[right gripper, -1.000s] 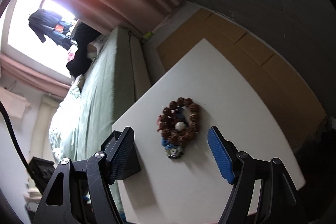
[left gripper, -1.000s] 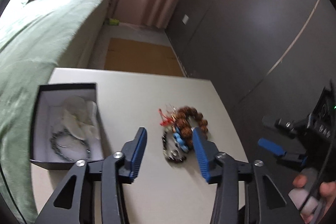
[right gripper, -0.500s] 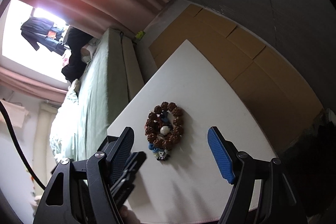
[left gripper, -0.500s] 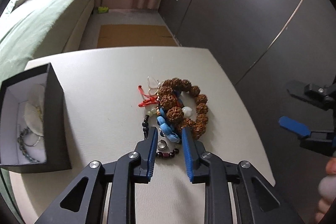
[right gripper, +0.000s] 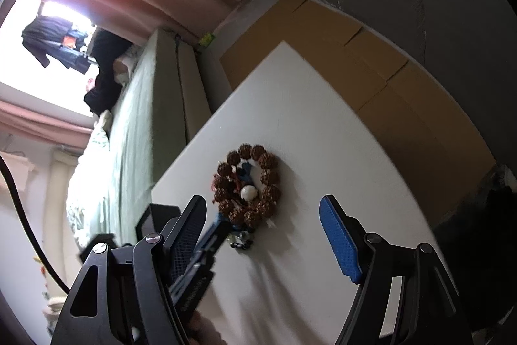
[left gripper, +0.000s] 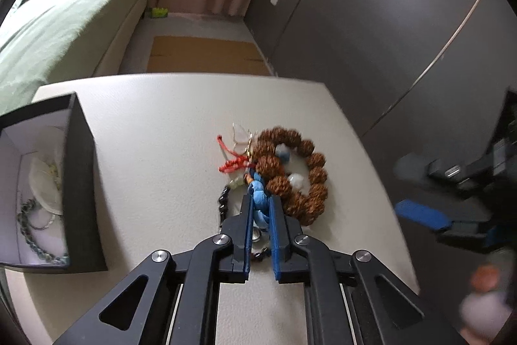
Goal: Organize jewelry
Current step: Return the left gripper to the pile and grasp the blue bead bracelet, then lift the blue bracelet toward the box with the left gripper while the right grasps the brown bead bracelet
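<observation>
The left gripper [left gripper: 260, 209] is pinching a blue bracelet [left gripper: 259, 199] in the jewelry pile [left gripper: 278, 173] on the bench [left gripper: 155, 131], the right gripper [right gripper: 263, 236] is hanging open, and the box [left gripper: 77, 183] is holding only a few pieces, leaving most unsorted.

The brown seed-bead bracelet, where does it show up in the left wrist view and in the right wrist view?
Left wrist view: the brown seed-bead bracelet lies right of centre on the white table, just ahead and right of the left gripper, which is shut on the blue cord piece.
Right wrist view: it sits at centre, ahead of the open right gripper.
Shared landmark: the pale bead inside the ring.
</observation>
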Demonstrator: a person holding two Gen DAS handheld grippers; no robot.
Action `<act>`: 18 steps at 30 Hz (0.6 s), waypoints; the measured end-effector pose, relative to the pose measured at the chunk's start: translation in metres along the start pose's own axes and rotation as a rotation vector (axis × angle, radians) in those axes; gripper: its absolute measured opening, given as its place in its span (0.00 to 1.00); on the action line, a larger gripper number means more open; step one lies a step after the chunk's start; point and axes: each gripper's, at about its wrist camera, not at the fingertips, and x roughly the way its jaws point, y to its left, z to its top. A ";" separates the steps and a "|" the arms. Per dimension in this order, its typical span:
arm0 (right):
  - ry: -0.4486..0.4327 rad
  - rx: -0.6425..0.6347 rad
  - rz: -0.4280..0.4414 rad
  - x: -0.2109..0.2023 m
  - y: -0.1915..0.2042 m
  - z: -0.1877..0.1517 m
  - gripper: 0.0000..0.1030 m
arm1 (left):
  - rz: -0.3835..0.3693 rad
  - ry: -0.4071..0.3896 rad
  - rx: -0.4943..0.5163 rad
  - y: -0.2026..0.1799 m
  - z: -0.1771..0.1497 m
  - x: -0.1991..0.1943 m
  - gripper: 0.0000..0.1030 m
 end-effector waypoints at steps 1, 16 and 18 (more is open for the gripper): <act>0.005 -0.005 -0.004 0.003 0.001 -0.001 0.71 | -0.007 -0.009 -0.005 0.001 0.001 -0.004 0.09; 0.036 -0.134 -0.179 0.051 0.024 -0.002 0.44 | -0.078 -0.105 -0.107 0.037 0.019 -0.056 0.09; 0.028 -0.150 -0.204 0.055 0.026 0.000 0.44 | -0.082 -0.121 -0.123 0.043 0.021 -0.063 0.09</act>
